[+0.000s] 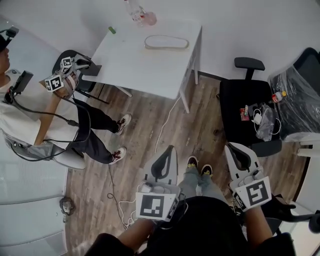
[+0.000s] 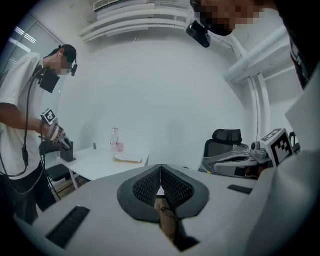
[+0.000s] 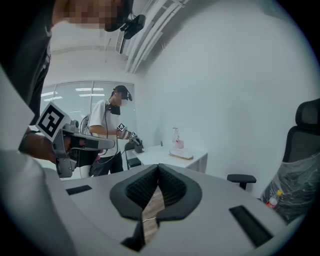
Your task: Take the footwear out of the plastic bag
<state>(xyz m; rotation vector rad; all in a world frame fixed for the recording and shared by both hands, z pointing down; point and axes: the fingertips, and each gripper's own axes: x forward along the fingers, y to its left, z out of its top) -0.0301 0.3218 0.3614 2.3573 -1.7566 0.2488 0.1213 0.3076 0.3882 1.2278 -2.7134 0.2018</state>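
Both hand-held tools are carried close under the head camera, over the wearer's own legs: the grey left gripper (image 1: pixel 170 150) and the grey right gripper (image 1: pixel 232 148), each fitted with black ribbed pads. In each gripper view the pads are seen pressed together with nothing caught between them.

Brown wood-plank floor (image 1: pixel 150 125) is spread between wearer and work surface. A white rectangular table (image 1: pixel 130 65) is set by the far wall, well apart from both grippers. A seated person in a white shirt (image 1: pixel 20 115) is occupied at its left corner. A black office chair (image 1: pixel 240 105) is parked to the right, with a crumpled clear plastic bag (image 1: pixel 265 122) of clutter on its seat.

A pale, flat, sole-shaped item (image 1: pixel 166 42) is laid near the table's far edge. It is judged to be the footwear, though its wrapping cannot be made out. A clear bottle with pink contents (image 1: pixel 140 15) is stood just behind it.

Step judged: approach, nothing yet handled. The table should be closed on first and both jaws opened before reaching. One gripper is best used to pin the bag's closed end flat. The footwear is then drawn out by its heel, low and level, so the film is not dragged along.
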